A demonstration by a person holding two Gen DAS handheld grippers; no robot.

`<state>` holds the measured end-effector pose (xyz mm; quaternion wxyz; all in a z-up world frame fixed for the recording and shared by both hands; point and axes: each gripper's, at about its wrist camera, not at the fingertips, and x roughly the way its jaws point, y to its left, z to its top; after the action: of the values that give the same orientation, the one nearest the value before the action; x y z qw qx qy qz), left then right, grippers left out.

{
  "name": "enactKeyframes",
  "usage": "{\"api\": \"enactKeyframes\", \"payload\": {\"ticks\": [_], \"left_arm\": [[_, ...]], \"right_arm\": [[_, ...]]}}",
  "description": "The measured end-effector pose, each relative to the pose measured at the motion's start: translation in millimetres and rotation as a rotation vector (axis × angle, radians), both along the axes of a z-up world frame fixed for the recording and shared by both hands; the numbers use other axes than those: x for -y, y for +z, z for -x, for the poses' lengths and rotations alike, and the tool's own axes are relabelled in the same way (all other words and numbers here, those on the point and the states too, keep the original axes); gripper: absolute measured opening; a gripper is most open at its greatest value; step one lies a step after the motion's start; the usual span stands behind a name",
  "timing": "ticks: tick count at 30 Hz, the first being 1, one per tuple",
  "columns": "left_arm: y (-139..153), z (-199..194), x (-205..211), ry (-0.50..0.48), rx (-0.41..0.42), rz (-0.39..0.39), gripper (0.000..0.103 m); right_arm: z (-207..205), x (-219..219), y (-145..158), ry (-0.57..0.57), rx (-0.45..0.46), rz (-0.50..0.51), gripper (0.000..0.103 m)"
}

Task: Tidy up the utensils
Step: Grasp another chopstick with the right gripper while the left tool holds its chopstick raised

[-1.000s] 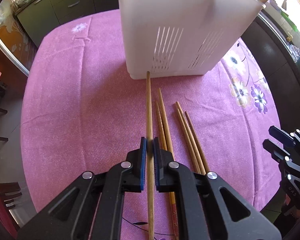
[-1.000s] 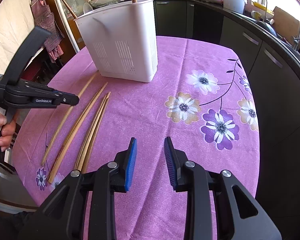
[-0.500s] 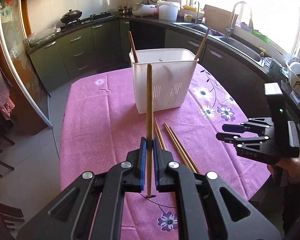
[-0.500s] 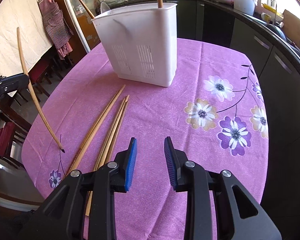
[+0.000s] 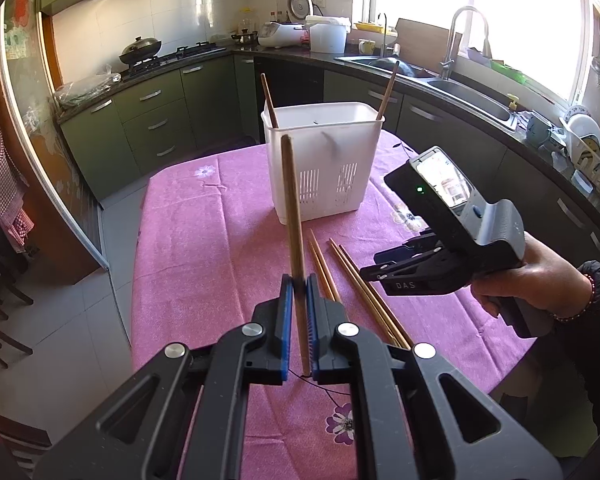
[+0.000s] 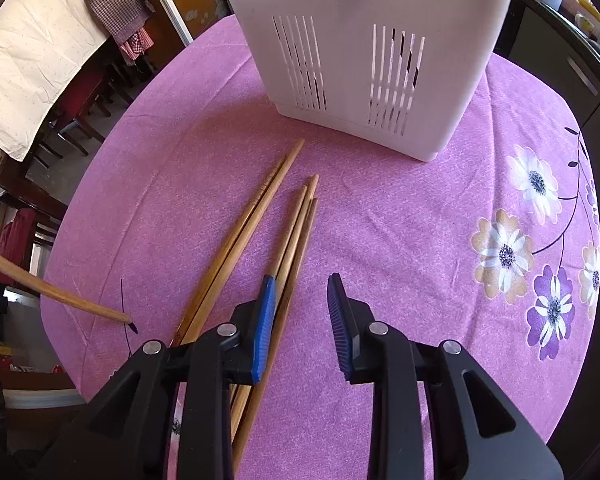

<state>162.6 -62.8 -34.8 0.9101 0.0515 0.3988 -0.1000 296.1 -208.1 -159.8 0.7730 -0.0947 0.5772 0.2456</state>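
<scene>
- Left claw is still clamping one chopstick, now lifted near-upright.
- Right claw, now lowered, is hovering agape over five loose chopsticks on the surface.
- White holder is standing beyond.

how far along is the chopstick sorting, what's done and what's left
Done: two chopsticks already stand in the white holder. In hand: the left tool is shut on one chopstick, held upright above the pink tablecloth and not yet in the holder. Left: about five loose chopsticks lie on the cloth, and the right tool hangs open above them, gripping nothing.
</scene>
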Motion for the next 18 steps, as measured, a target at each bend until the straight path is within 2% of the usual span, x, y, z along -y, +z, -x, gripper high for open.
{"api": "enactKeyframes", "payload": {"ticks": [9,18], "left_arm": [[0,2,-4,-0.01,0.003,0.003,0.007],[0,2,-4,-0.011,0.002,-0.003,0.007]], "right_arm": [[-6,-7,-11,-0.023,-0.01,0.051,0.027],[-7,-34,-13,0.008,0.005,0.102,0.027]]}}
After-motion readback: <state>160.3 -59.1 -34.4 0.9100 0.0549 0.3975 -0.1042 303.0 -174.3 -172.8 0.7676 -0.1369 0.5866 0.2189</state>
